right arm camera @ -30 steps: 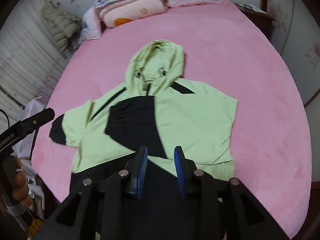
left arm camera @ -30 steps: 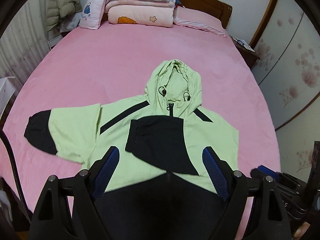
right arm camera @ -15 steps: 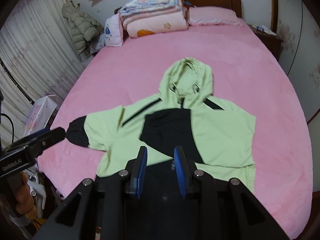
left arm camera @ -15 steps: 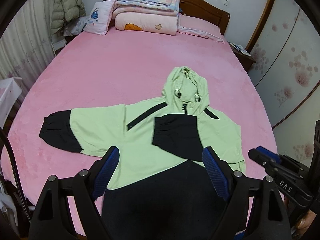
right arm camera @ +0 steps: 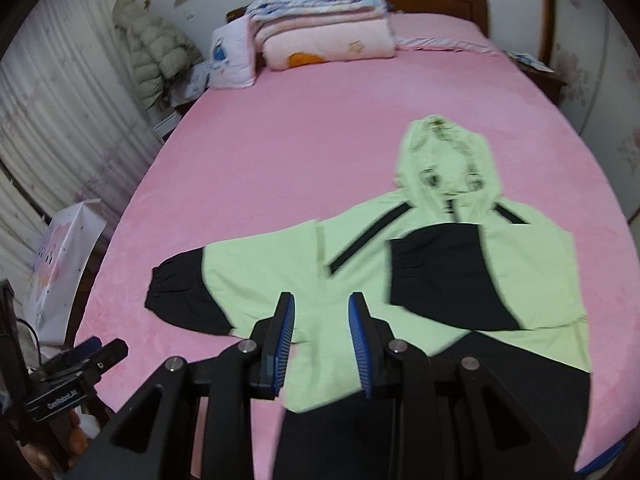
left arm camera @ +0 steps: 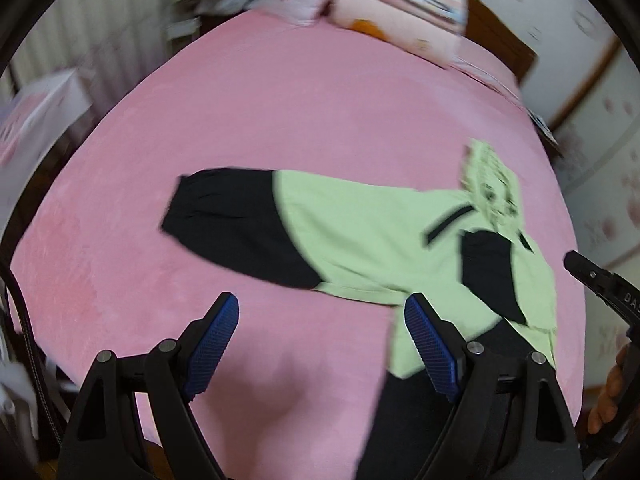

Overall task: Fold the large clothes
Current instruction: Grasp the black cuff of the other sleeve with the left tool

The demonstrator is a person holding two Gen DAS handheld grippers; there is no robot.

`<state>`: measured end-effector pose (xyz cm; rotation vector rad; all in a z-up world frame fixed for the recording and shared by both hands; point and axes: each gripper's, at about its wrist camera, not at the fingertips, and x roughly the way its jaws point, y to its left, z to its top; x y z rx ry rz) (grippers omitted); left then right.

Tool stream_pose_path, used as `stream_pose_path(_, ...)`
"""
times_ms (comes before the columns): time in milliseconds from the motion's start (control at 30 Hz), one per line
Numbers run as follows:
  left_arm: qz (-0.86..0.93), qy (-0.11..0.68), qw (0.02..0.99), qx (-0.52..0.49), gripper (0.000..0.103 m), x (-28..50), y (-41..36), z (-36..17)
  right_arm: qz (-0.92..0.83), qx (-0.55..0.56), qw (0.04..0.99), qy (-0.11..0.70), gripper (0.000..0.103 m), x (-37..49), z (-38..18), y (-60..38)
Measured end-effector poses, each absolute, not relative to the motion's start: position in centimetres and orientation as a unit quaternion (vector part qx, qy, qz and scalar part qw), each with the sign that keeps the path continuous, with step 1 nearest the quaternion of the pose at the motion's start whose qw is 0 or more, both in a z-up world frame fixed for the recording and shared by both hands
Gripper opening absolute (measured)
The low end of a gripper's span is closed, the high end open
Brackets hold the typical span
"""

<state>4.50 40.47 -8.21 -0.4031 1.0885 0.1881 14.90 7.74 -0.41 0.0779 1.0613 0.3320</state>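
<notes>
Left wrist view: the left gripper (left arm camera: 320,340) hangs over bare pink bedspread (left arm camera: 280,120), its ridged blue pads (left arm camera: 212,340) spread wide with nothing between them. Just ahead lies the outstretched sleeve (left arm camera: 288,228) of the hooded jacket (left arm camera: 400,240), pale green with a black gathered cuff. My read: 1 sleeve is already folded over the chest, and this one looks like the next grab, near the cuff, then a carry across the body. Right wrist view: the right gripper (right arm camera: 322,344) hovers above the jacket's (right arm camera: 520,280) green front, jaws narrowly apart and empty. The fabric looks thin, smooth, lightly creased; the hood (right arm camera: 444,160) lies flat, pointing toward the stacked quilts (right arm camera: 320,20). The black hem hangs at the near bed edge.
</notes>
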Motion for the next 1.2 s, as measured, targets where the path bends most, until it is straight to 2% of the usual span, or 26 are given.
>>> stream_pose_path(167, 0.144, 0.501, 0.825, -0.217, 0.084, 4.2, 47.9, -12.7, 0.189, -0.007, 0.844, 0.502, 0.028, 16.3, -2.7, 15.2)
stream_pose_path(367, 0.174, 0.501, 0.799, -0.283, 0.084, 6.1, 54.6, -20.8, 0.212, -0.026, 0.831, 0.514, 0.028, 17.9, -6.5, 21.1)
stream_pose_path(667, 0.201, 0.491, 0.764, -0.366, 0.080, 9.8, 59.3, -31.2, 0.236, -0.030, 0.805, 0.544, 0.028, 18.9, -11.2, 24.9)
stream_pose_path(1100, 0.212, 0.503, 0.780, -0.307, 0.079, 12.9, 58.0, -35.0, 0.195, -0.020, 0.798, 0.570, 0.028, 21.4, -16.2, 23.9)
stream_pose_path(1200, 0.213, 0.502, 0.785, -0.295, 0.069, 13.3, 57.6, -35.1, 0.191, -0.013, 0.795, 0.575, 0.028, 21.7, -17.1, 23.8)
